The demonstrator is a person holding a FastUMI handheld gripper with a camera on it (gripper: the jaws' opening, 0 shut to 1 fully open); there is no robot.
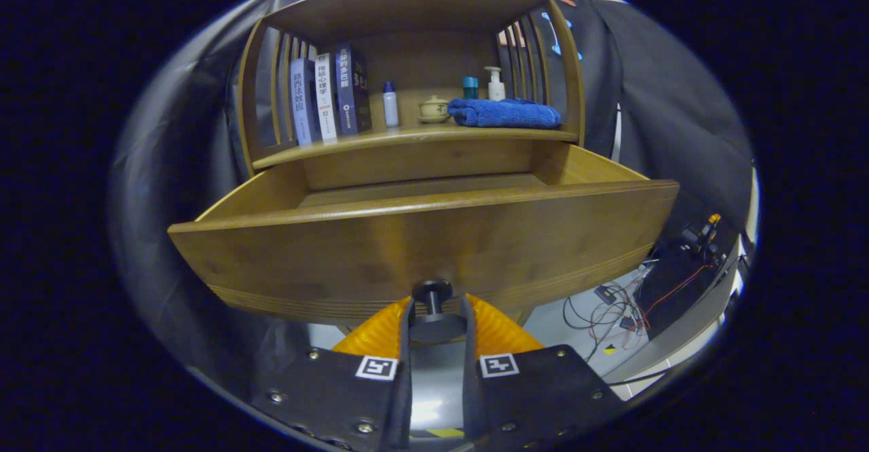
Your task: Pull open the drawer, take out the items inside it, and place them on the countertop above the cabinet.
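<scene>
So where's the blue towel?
In the gripper view, the towel lies folded on the shelf above the open drawer, at its right end, beside the small cup and in front of the pump bottle.

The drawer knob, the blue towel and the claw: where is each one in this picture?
drawer knob [432, 294], gripper view: on its round head, between the claw's fingers.
blue towel [504, 113], gripper view: middle of the folded towel on the countertop.
claw [434, 313], gripper view: midway between its fingertips, shut on the knob.
</scene>
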